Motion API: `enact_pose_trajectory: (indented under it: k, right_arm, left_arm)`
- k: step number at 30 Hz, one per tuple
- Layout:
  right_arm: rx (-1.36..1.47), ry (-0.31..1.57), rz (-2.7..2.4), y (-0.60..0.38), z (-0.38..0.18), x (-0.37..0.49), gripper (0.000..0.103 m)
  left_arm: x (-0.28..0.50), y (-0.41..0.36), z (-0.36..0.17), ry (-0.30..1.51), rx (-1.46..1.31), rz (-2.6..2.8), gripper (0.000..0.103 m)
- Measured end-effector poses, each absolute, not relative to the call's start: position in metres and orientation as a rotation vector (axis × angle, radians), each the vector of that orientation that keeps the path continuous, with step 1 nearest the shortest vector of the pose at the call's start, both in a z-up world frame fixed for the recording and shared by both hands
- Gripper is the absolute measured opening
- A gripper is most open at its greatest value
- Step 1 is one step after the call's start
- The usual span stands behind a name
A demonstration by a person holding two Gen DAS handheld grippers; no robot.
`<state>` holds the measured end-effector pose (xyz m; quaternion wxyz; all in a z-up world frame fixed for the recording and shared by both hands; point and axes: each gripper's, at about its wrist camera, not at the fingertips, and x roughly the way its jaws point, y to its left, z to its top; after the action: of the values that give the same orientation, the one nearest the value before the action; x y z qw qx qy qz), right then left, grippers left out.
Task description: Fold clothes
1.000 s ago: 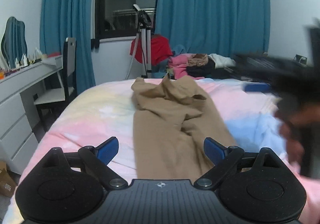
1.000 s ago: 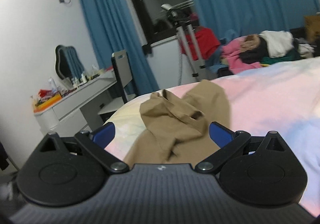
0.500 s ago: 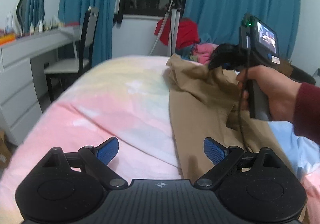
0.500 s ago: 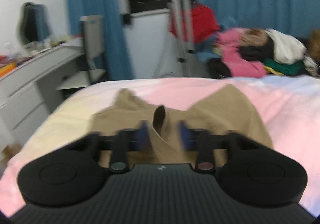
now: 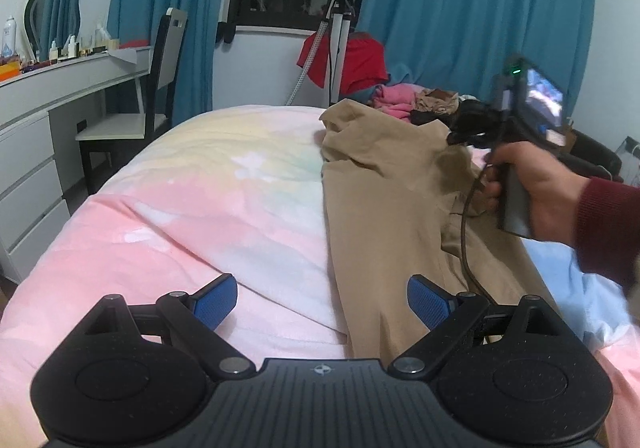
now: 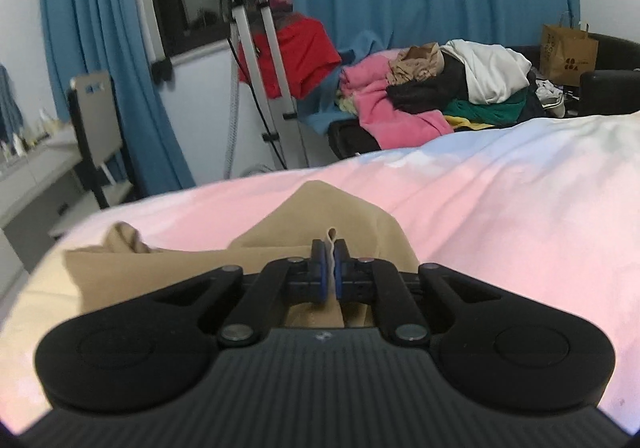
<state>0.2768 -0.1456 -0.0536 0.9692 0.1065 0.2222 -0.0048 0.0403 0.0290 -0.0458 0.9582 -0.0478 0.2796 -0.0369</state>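
Observation:
A tan garment [image 5: 384, 191] lies lengthwise on the pastel bed [image 5: 224, 183], its far end crumpled. My left gripper [image 5: 322, 298] hovers open over the near end, with the garment's left edge between its blue pads and nothing gripped. In the left wrist view a hand [image 5: 536, 175] holds the right gripper [image 5: 456, 135] at the garment's far right part. In the right wrist view my right gripper [image 6: 329, 266] is shut on a raised fold of the tan garment [image 6: 332, 207], and a thin edge of cloth sticks up between the pads.
A pile of mixed clothes [image 6: 432, 87] sits beyond the bed's far end, beside a tripod [image 6: 256, 59] and a red cloth [image 5: 352, 59]. A white desk [image 5: 44, 87] and a chair [image 5: 156, 87] stand to the left. Blue curtains hang behind.
My right gripper moved in over the garment's far end and went from open to shut on a fold. The left gripper shifted leftward and stayed open.

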Motion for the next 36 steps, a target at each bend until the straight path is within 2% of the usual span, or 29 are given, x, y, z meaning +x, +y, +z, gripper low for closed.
enact_pose_trajectory:
  k: [3, 9, 11, 12, 13, 14, 15, 19, 23, 30, 36]
  right_arm:
    - [0.229, 0.450, 0.003, -0.153, -0.049, 0.258, 0.008]
    - [0.276, 0.462, 0.095, -0.174, -0.023, 0.155, 0.010]
    - [0.262, 0.454, 0.100, -0.181, -0.014, 0.119, 0.019]
    - [0.252, 0.446, 0.102, -0.185, -0.011, 0.100, 0.045]
    - [0.250, 0.432, 0.108, -0.189, -0.009, 0.080, 0.080]
    - [0.254, 0.417, 0.118, -0.193, -0.006, 0.063, 0.096]
    - [0.258, 0.398, 0.126, -0.197, -0.004, 0.046, 0.103]
    - [0.290, 0.395, 0.221, -0.203, 0.007, -0.003, 0.103]
    - [0.344, 0.432, 0.236, -0.210, -0.001, -0.036, 0.103]
    - [0.356, 0.613, 0.203, -0.210, -0.041, -0.056, 0.103]
    - [0.319, 0.642, 0.193, -0.204, -0.051, -0.065, 0.103]
  left_arm:
    - [0.039, 0.028, -0.044, 0.572, -0.103, -0.073, 0.093]
    - [0.029, 0.021, -0.036, 0.555, -0.090, -0.070, 0.093]
    - [0.024, 0.017, -0.032, 0.544, -0.076, -0.068, 0.093]
    - [0.020, 0.015, -0.029, 0.535, -0.064, -0.068, 0.093]
    - [0.017, 0.013, -0.027, 0.526, -0.052, -0.067, 0.093]
    - [0.014, 0.012, -0.024, 0.517, -0.041, -0.066, 0.093]
    - [0.010, 0.010, -0.022, 0.512, -0.036, -0.067, 0.093]
    - [-0.003, 0.009, -0.017, 0.543, -0.061, -0.065, 0.094]
    - [-0.017, 0.005, -0.024, 0.680, -0.103, -0.076, 0.095]
    - [-0.040, -0.002, -0.040, 0.838, -0.121, -0.056, 0.095]
    - [-0.055, -0.004, -0.046, 0.864, -0.105, -0.017, 0.094]
